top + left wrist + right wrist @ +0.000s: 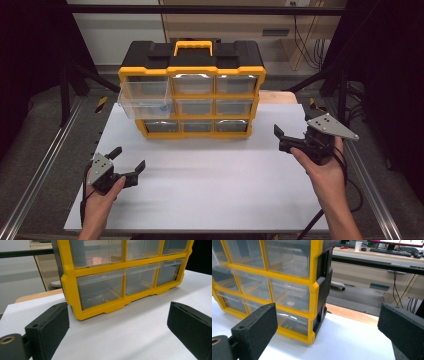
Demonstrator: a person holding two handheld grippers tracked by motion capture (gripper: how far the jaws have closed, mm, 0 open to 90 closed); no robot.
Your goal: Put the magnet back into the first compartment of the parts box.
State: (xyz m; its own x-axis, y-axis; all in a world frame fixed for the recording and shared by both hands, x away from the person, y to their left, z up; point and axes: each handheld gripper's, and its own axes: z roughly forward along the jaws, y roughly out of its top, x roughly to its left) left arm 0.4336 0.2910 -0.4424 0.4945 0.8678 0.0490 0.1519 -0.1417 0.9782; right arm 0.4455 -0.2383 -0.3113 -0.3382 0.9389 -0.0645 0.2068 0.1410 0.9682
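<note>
The yellow box of drawers (192, 95) stands at twelve o'clock on the white table (210, 185), its top-left drawer (145, 97) pulled out. The left gripper (129, 162) waits at eight o'clock and the right gripper (278, 136) at three o'clock, both spread wide and holding nothing.

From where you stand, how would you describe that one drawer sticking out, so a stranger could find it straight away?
Look for the yellow and black organiser standing at the far side of the white table. It has a grid of clear drawers, three across and three down. The one meant is the top-left drawer: it alone is pulled forward out of the frame, while the others sit flush.
</note>
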